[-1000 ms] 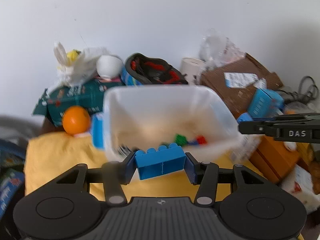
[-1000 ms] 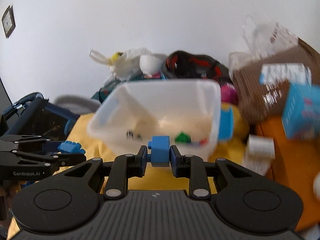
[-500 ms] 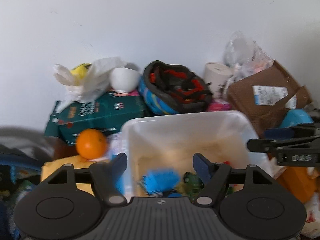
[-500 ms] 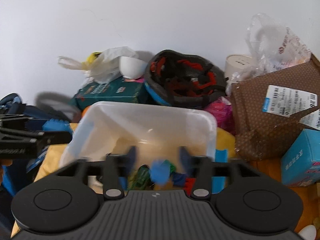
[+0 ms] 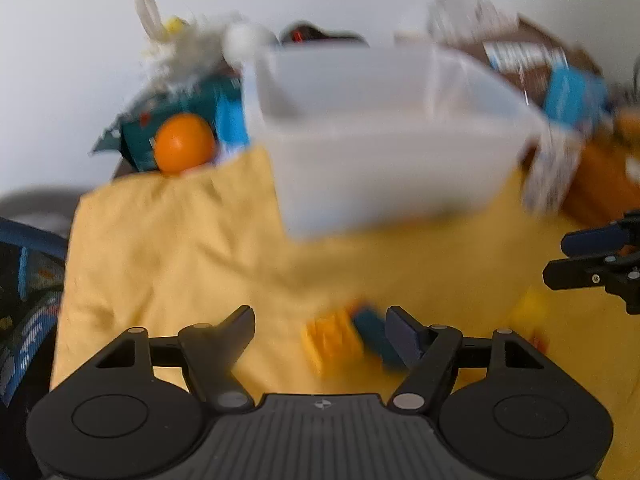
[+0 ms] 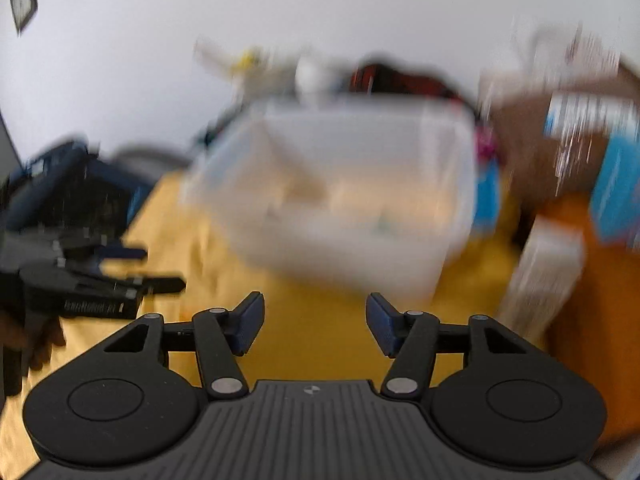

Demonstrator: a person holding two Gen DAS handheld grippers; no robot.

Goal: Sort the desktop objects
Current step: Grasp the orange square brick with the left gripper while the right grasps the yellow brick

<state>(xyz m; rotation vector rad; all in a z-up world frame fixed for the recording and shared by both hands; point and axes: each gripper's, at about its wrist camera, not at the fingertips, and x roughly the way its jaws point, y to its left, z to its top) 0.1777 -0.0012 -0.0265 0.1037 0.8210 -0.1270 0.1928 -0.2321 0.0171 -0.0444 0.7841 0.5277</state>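
Left gripper [image 5: 320, 324] spread wide over the yellow cloth [image 5: 168, 248], nothing gripped. Yellow toy brick [image 5: 334, 340] and dark blue brick [image 5: 374, 334] lying on the cloth between its fingers, touching each other, nearer the right finger. Another small yellow piece [image 5: 530, 308], blurred, farther right on the cloth.

Right gripper [image 6: 315, 322] partly apart and closing, only bare cloth between the blue pads [image 6: 250, 322].

Translucent plastic bin [image 5: 384, 152] on the far side of the cloth, contents too blurred to tell. Orange [image 5: 184, 147] far left of the bin, against a teal box [image 5: 168, 108]. Brown cardboard box [image 6: 532, 140] and light blue carton [image 6: 618, 184] far right.
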